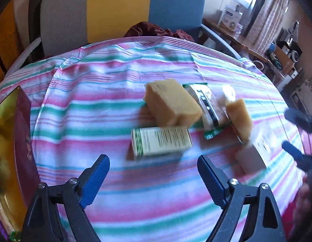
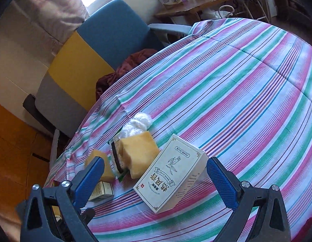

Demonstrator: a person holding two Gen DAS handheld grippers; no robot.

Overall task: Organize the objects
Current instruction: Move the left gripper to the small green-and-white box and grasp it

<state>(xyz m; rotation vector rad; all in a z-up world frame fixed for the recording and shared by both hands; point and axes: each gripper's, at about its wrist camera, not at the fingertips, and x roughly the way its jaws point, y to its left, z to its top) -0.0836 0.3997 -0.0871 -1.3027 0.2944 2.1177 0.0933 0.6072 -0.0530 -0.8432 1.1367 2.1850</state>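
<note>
Grippers come first: the left gripper [image 1: 153, 173] stands spread wide with nothing between its blue pads, just short of a small green-printed box [image 1: 161, 142] lying on its side, and the right gripper [image 2: 156, 178] is as wide, its pads flanking but not touching a large white box [image 2: 172, 173] that lies flat. Beyond the boxes, two yellow sponges [image 1: 172, 102] [image 2: 138, 153] sit either side of a green-edged packet [image 1: 208, 109], touching it, with white yarn [image 2: 138, 124] behind, all on the striped cloth [image 1: 115, 104]. Farthest stands a grey, yellow and blue chair [image 1: 119, 6].

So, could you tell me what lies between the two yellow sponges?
A green-edged packet lies between the sponges, clearest in the left wrist view.
</note>
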